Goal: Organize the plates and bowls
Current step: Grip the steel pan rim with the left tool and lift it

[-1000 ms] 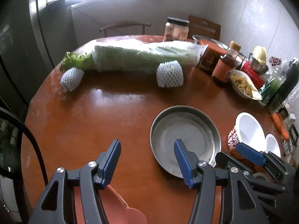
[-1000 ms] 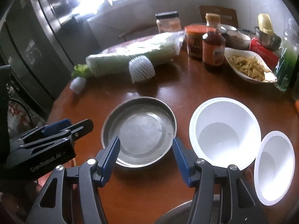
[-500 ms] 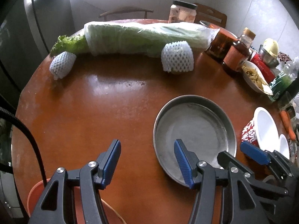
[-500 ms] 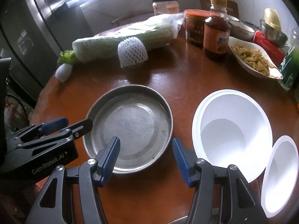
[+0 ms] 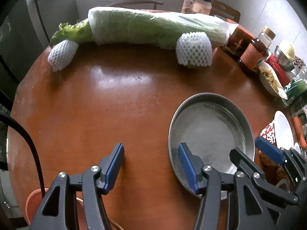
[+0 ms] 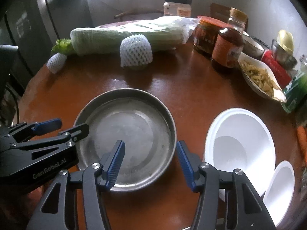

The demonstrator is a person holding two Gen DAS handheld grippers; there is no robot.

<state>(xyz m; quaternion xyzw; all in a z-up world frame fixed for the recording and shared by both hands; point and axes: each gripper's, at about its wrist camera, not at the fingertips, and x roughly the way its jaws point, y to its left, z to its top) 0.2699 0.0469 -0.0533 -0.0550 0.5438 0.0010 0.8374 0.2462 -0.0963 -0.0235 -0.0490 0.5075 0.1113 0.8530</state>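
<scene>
A round metal plate (image 5: 209, 132) (image 6: 134, 132) lies on the brown round table (image 5: 107, 103). My left gripper (image 5: 150, 164) is open and empty, its right finger over the plate's near-left rim. My right gripper (image 6: 150, 163) is open and empty; its left finger is over the plate's near part, its right finger just outside the rim. A large white bowl (image 6: 239, 145) and a small white bowl (image 6: 278, 187) sit right of the plate. The left gripper also shows in the right wrist view (image 6: 61, 127) at the plate's left rim.
A wrapped cabbage (image 5: 153, 26), two foam-netted fruits (image 5: 193, 49) (image 5: 61, 54), jars and a sauce bottle (image 6: 228, 40), a dish of food (image 6: 259, 76) and a green bottle (image 6: 295, 90) line the far and right sides. An orange bowl (image 5: 34, 203) sits at the near-left edge.
Both grippers moved forward and lower toward the metal plate, which now looks larger and closer. Both stayed open.
</scene>
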